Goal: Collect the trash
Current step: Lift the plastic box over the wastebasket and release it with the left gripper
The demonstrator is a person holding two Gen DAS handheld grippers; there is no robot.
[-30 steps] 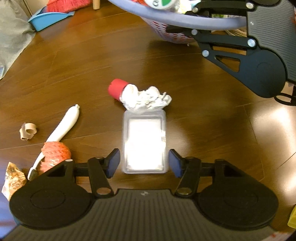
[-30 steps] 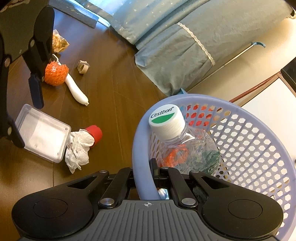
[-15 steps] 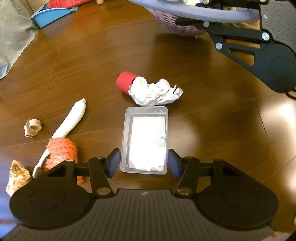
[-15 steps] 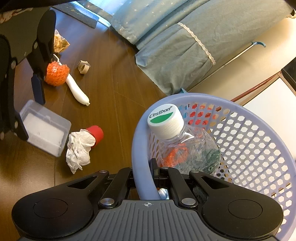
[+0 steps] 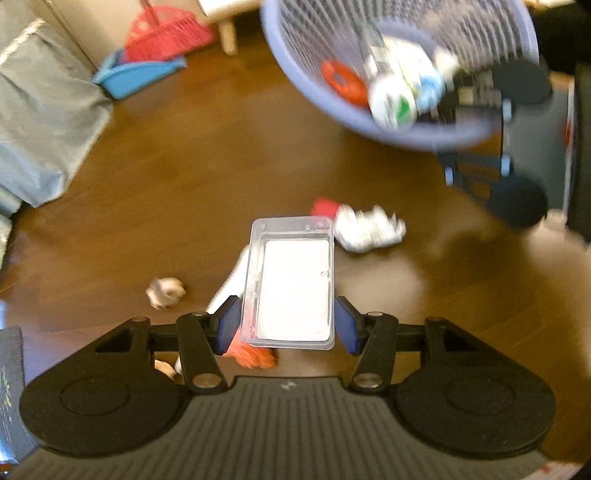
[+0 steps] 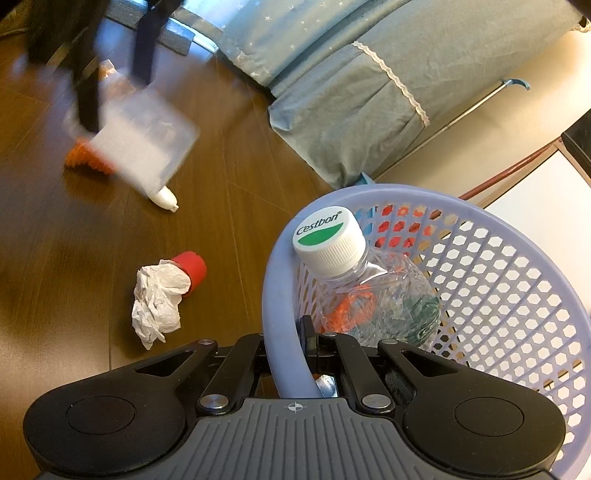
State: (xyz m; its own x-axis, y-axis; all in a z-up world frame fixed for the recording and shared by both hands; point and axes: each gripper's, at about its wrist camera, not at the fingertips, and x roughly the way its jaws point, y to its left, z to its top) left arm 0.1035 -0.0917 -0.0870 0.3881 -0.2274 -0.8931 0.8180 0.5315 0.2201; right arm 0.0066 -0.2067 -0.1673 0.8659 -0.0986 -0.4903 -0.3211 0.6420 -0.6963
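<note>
Now my left gripper (image 5: pixel 288 326) pinches the clear plastic box (image 5: pixel 291 280) by its long sides, off the floor, long axis pointing fwd. Laundry basket (image 5: pixel 314 99) sits ahead-right, my right gripper (image 6: pixel 291 354) clamped on its rim. Right cam alone shows the bottle's Cestbon cap (image 6: pixel 327 236).

A red broom (image 5: pixel 168 31) is resting in a blue dustpan (image 5: pixel 138 75) on the brown wooden floor (image 5: pixel 177 177), while a grey-blue bedspread (image 6: pixel 354 77) is hanging down nearby.
</note>
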